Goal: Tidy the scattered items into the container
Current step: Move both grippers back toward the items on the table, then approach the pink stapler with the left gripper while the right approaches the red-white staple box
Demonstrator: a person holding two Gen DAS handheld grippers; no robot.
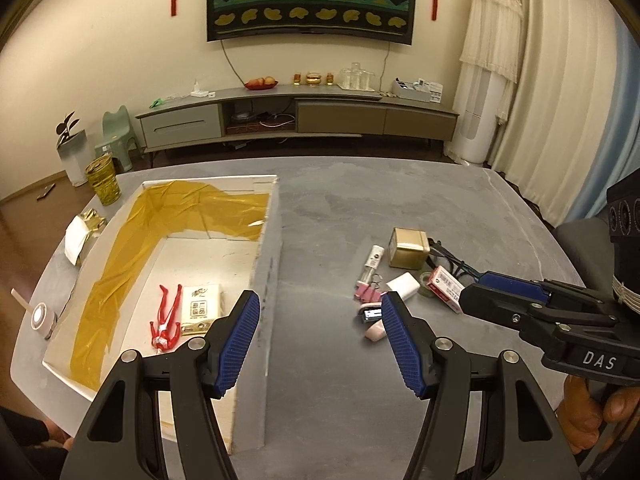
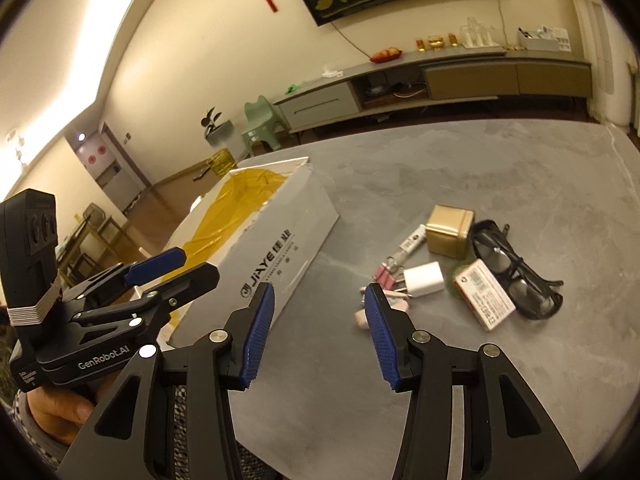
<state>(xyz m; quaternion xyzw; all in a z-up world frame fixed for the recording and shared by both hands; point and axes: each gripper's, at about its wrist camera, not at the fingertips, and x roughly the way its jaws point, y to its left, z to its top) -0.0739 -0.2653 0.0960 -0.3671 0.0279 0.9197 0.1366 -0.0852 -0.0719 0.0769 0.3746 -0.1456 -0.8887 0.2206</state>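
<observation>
The left gripper [image 1: 316, 344] hangs with jaws wide and empty over the near right wall of the white cardboard box [image 1: 266, 264]. The right gripper [image 2: 320, 330] is likewise spread wide, holding nothing, above bare grey tabletop [image 2: 440, 176] between the box and the clutter. Inside the box, by its near end, lie a red figurine [image 1: 164, 320] and a tissue pack [image 1: 200, 308]. Right of the box, mid-tabletop, sit pink binder clips [image 2: 386, 274], a white charger plug [image 2: 424, 278], a red-and-white small carton [image 2: 484, 300], black glasses [image 2: 516, 276] and, farthest, a gold tin [image 2: 448, 230].
</observation>
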